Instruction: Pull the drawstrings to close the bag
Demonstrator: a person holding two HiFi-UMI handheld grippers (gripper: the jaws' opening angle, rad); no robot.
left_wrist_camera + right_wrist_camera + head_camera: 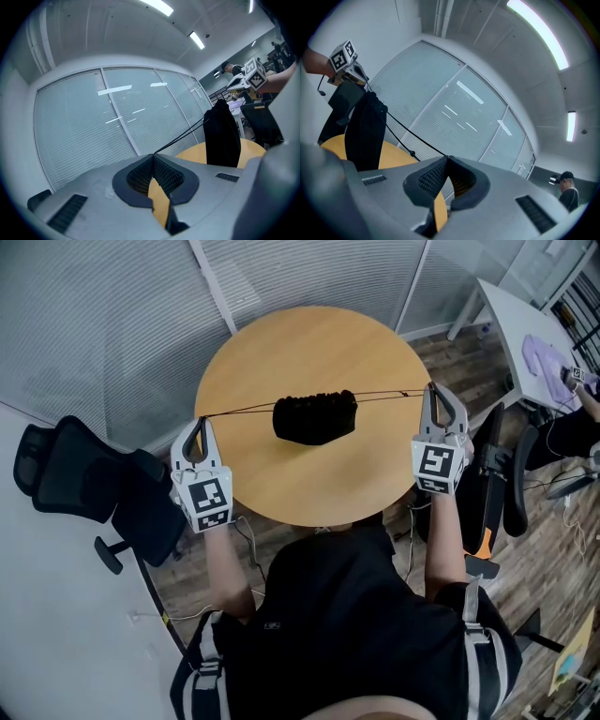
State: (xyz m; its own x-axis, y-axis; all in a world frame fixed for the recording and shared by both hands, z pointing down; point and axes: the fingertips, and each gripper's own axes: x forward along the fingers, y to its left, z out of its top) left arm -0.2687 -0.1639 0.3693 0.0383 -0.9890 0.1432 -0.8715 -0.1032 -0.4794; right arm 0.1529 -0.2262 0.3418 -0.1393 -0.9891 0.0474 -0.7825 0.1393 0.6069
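"Ribbed pads (140, 176) of the left gripper (153, 157) sit right under its own lens, pressed flat together. What are they biting?"

"Thin black drawstrings (182, 137). They come out of the seam where the jaws meet and run taut to the black bag (222, 136)."

"And the right gripper (448, 159)?"

"Same story: its jaws are closed on the cords at their very tips, with no gap showing, and the line heads straight off toward the bag."

"Why hold the two so far apart?"

"Going by the task, that's the whole point. From the head view, the grippers sit at opposite edges of the round wooden table (309, 343). The bag is near the table's middle, between them, and the cords stretch almost straight from one gripper to the other. I'd judge that an outward pull from both sides cinches the mouth evenly and stops the bag sliding toward either hand."

"So is it closed?"

"The top looks bunched where the cords enter, so I'd say shut or very nearly — whether a small opening is left, I can't tell. Nor can I tell whether its base rests on the table or hangs just clear."

"Any worry?"

"Only that a tip pinch on cord this thin could slip under more tension."
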